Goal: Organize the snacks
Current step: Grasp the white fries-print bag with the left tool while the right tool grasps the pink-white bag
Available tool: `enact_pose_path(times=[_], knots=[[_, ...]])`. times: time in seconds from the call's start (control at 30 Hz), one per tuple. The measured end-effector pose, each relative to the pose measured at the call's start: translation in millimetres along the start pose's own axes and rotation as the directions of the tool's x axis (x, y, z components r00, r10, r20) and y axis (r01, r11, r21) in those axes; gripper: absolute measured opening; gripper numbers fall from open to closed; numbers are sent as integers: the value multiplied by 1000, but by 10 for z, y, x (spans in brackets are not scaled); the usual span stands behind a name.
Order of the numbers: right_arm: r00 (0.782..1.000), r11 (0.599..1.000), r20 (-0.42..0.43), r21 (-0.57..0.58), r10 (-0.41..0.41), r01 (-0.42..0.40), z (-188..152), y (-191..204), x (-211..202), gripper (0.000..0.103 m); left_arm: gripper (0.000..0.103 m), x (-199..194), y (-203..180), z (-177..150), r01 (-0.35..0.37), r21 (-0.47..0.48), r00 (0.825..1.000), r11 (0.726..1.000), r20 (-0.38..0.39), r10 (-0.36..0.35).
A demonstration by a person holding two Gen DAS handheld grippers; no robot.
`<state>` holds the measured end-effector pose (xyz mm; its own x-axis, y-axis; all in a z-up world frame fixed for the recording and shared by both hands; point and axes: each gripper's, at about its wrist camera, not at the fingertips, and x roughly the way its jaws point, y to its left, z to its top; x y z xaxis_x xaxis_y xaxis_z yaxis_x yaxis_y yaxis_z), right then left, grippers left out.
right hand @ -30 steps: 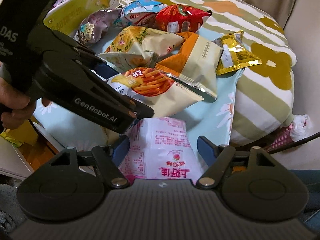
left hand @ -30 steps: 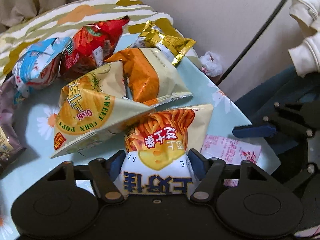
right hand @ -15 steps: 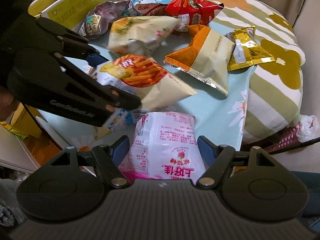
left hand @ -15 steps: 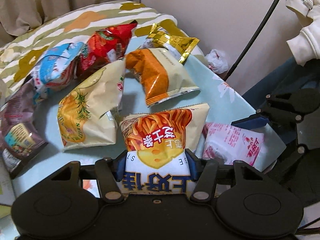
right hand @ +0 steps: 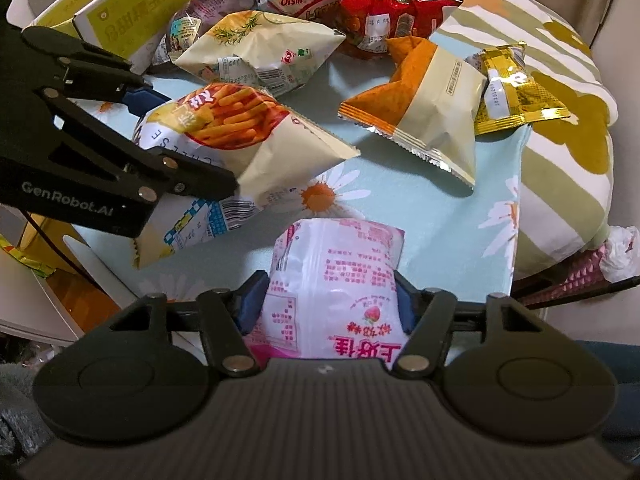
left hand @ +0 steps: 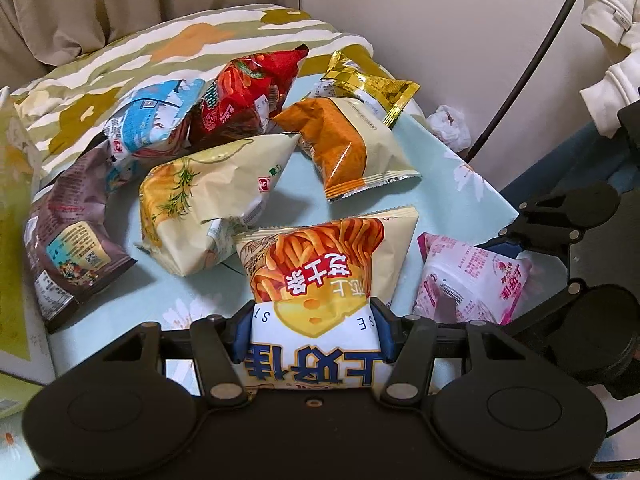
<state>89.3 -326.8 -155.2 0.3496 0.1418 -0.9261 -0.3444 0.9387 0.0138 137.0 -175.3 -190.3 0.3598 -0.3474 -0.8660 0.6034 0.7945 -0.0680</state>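
My left gripper (left hand: 314, 322) is shut on a cream cheese-stick snack bag (left hand: 328, 264) and holds it above the pale blue daisy cloth (left hand: 448, 172); the bag also shows in the right wrist view (right hand: 240, 140). My right gripper (right hand: 330, 302) is shut on a pink strawberry snack bag (right hand: 336, 280), which shows at the right in the left wrist view (left hand: 472, 280). Several other bags lie on the cloth: yellow corn pops (left hand: 208, 196), orange and cream (left hand: 352, 148), red (left hand: 248, 92), gold (left hand: 372, 84), blue and white (left hand: 148, 128), dark purple (left hand: 68, 232).
A striped floral pillow (left hand: 180, 44) lies behind the bags. Yellow-green boxes (right hand: 132, 16) stand at the far left in the right wrist view. A wall, a black cable (left hand: 532, 60) and crumpled tissue (left hand: 448, 128) are to the right of the cloth's edge.
My left gripper lifted the cheese-stick bag and pulled it back from the pile; the corn pops bag slid off and rolled over. My right gripper closed on the pink bag.
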Motion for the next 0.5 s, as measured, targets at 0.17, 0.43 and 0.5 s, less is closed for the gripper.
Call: enact_pose_path(times=[0.17, 0.43, 0.5], knots=[[1000, 1000, 10, 16, 3, -3, 23, 5, -81, 71, 61, -123, -1, 3, -1, -1, 1000, 1000, 22, 1], [997, 1000, 75, -4, -10, 10, 127, 92, -424, 70, 61, -513, 4, 69, -20, -2, 995, 1000, 98, 20], [995, 1000, 96, -12, -12, 13, 183, 114, -531, 70, 61, -637, 7, 88, -30, -3, 992, 1000, 123, 31]])
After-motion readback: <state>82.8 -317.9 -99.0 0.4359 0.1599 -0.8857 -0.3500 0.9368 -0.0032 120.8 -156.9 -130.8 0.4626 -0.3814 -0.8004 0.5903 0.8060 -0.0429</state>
